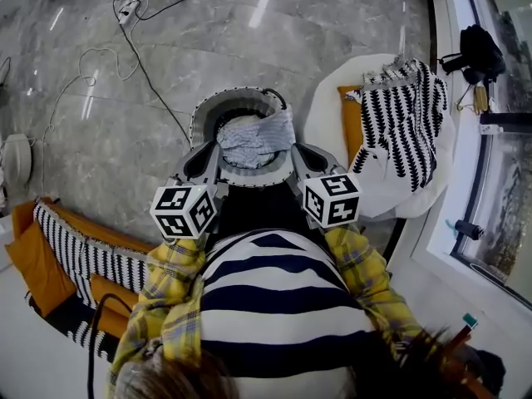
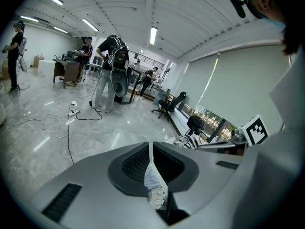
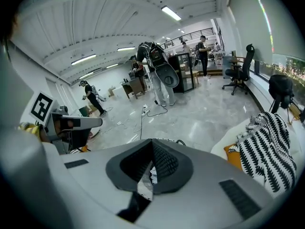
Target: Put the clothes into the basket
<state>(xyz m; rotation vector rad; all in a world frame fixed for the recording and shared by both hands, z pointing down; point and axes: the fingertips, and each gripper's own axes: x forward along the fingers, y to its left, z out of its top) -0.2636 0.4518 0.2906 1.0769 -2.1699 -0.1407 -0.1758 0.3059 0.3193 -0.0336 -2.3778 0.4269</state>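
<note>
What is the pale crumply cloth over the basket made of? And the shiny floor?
The cloth looks like thin woven fabric, maybe cotton: matte, finely checked, softly wrinkled. The floor looks like polished stone or tile: grey veins, bright light reflections.

Pale blue-and-white, fine-checked, that's the crumpled cloth garment [image 1: 253,138] between the smooth grey left gripper [image 1: 218,148] and the matching grey right gripper [image 1: 293,150]. Both cubes flash black-and-white square markers. Just beyond the tips, the round grey ribbed basket [image 1: 233,98] has a black-and-white dashed rim. Right of the right gripper is a black-and-white leaf-patterned fabric [image 1: 403,119] on a white round seat [image 1: 386,196], with an orange cushion [image 1: 352,127] beside it. Behind the grippers are a navy-and-white striped top [image 1: 278,293] and yellow plaid sleeves [image 1: 170,289].
</note>
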